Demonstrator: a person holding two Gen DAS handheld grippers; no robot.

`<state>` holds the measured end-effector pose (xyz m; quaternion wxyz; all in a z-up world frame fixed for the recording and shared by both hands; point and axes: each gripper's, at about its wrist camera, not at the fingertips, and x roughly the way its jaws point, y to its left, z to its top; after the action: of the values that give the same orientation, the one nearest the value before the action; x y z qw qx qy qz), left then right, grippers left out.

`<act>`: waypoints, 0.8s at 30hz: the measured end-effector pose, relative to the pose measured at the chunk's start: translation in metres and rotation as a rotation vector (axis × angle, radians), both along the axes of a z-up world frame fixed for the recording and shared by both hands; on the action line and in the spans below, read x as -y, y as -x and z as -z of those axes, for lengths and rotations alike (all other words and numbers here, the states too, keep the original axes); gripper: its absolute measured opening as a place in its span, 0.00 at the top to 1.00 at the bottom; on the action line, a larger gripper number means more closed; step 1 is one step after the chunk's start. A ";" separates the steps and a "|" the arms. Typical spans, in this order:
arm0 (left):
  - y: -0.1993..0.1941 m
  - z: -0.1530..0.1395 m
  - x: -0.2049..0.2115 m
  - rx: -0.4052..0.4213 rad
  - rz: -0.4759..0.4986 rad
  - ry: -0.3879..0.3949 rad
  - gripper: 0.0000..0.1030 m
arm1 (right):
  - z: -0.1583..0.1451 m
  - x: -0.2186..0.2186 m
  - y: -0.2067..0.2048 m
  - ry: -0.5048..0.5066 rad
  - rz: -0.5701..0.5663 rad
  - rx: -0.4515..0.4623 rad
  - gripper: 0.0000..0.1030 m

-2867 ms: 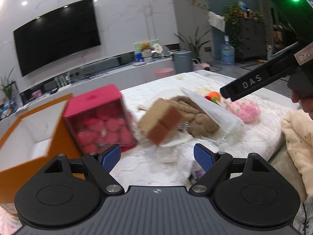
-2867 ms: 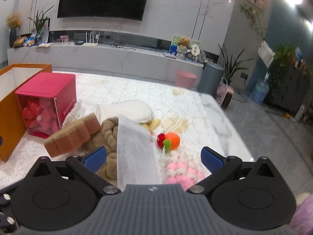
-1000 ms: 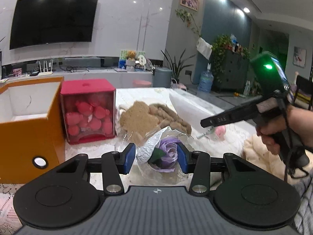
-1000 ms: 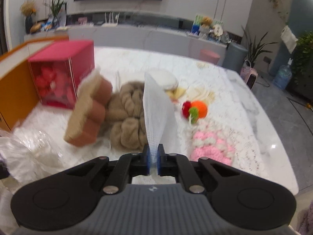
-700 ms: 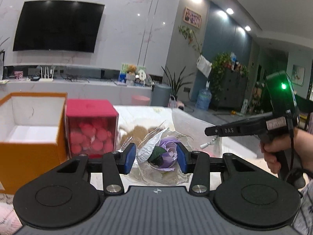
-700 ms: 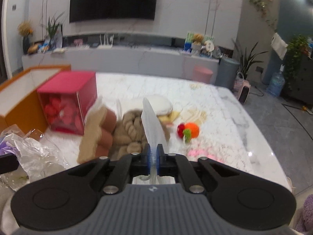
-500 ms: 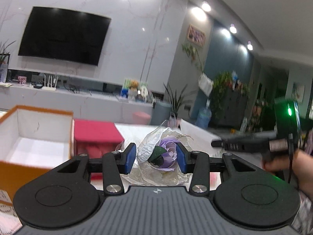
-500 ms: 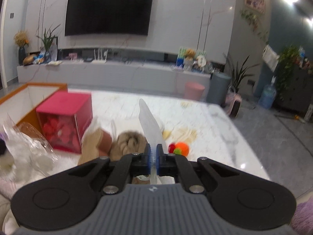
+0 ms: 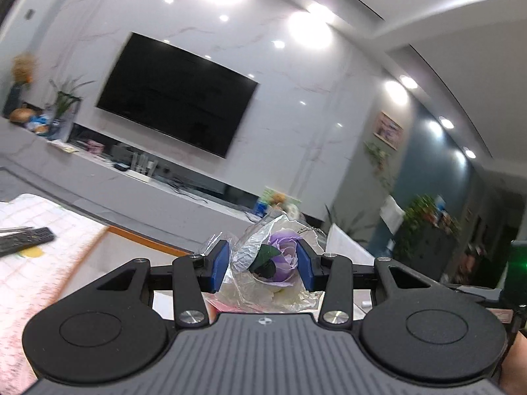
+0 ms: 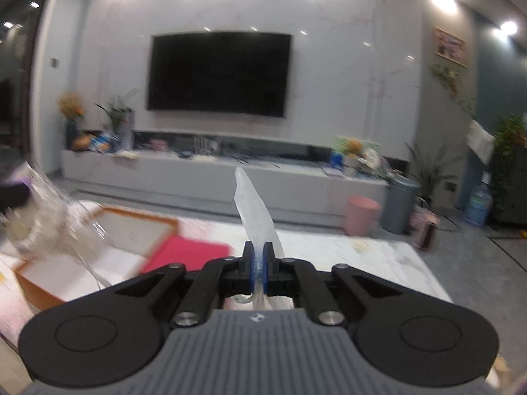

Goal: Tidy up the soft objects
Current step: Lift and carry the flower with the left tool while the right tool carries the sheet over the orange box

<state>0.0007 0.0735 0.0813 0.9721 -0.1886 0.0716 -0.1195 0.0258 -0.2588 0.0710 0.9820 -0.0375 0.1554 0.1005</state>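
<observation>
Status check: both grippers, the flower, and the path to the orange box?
Left gripper shut on wrapped purple flower. Right gripper shut on clear plastic bag. Orange box open below, nothing blocking.

Place: home living room
Evidence: wall television point(image 10: 219, 74); long media console point(image 10: 224, 172) below it; potted plant point(image 10: 429, 168) right of the console

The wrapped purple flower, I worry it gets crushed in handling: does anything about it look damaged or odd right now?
The purple flower looks whole between the left tool's pads. Only its clear wrapping is crumpled and bunched around it, which is normal for thin film. Nothing else stands out.
</observation>
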 end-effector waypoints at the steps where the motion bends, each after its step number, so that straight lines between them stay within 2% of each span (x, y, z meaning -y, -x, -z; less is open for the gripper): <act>1: 0.000 -0.002 -0.008 -0.001 -0.018 0.003 0.52 | -0.008 -0.011 -0.002 -0.012 -0.031 0.013 0.99; 5: 0.002 -0.007 -0.033 0.028 -0.092 0.021 0.52 | -0.029 -0.057 -0.007 -0.067 -0.143 0.056 0.99; 10: -0.008 -0.007 -0.067 -0.016 -0.166 0.073 0.52 | -0.031 -0.116 -0.018 -0.123 -0.268 0.058 0.99; 14: -0.014 0.003 -0.095 -0.027 -0.195 0.163 0.52 | -0.014 -0.156 -0.030 -0.168 -0.340 0.007 0.99; 17: -0.019 0.006 -0.108 -0.013 -0.230 0.187 0.52 | 0.006 -0.177 -0.045 -0.201 -0.367 -0.059 0.99; 22: -0.023 -0.017 -0.123 0.068 -0.241 0.229 0.52 | 0.034 -0.193 -0.060 -0.249 -0.363 -0.127 0.99; 24: -0.032 -0.032 -0.124 0.061 -0.235 0.232 0.52 | 0.040 -0.198 -0.066 -0.250 -0.362 -0.150 0.99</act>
<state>0.0325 0.1980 0.1130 0.9529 -0.3028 0.0051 -0.0180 0.0913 -0.0606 0.0310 0.9307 0.0646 0.2050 0.2958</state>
